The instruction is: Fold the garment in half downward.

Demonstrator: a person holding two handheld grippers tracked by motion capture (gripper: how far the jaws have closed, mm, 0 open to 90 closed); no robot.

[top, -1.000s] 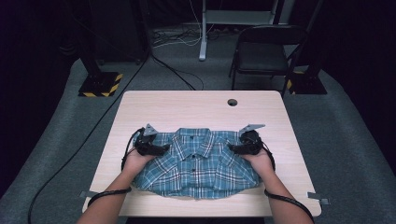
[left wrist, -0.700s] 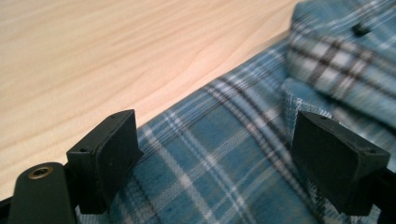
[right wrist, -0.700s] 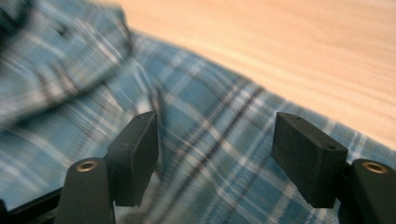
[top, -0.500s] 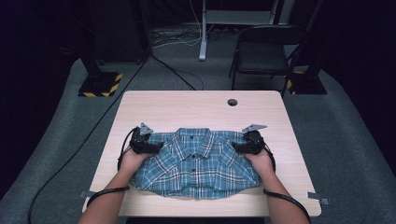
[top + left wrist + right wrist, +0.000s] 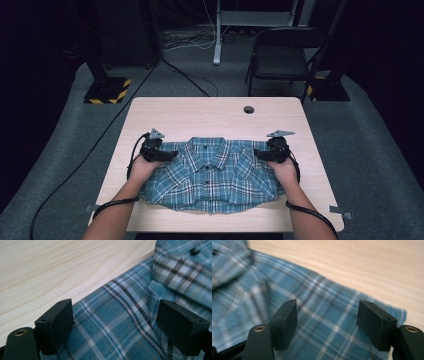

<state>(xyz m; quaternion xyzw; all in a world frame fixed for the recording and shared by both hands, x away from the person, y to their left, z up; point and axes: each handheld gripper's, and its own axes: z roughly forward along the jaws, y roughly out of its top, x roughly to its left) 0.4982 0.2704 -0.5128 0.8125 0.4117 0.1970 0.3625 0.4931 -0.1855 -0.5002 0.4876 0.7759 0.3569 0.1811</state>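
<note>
A folded blue plaid shirt (image 5: 215, 175) lies collar-up on the light wooden table (image 5: 210, 117), near its front edge. My left gripper (image 5: 167, 154) rests at the shirt's left shoulder, fingers pointing inward. Its jaws stand wide apart over flat plaid cloth (image 5: 120, 312), pads not pressing on it. My right gripper (image 5: 258, 154) mirrors it at the right shoulder. In the right gripper view the black fingers (image 5: 287, 320) straddle the shirt (image 5: 322, 305) close to its edge, open and holding nothing. A hand and forearm hold each gripper from below.
A round cable hole (image 5: 248, 109) sits at the table's far middle. Behind the table stand a black folding chair (image 5: 287, 55) and a stand base with yellow-black tape (image 5: 107, 90). Cables trail on the grey floor at left (image 5: 65, 195).
Both grippers have drifted slightly outward, from over the shirt's front toward its shoulder edges. The jaws stay apart and the shirt has not moved.
</note>
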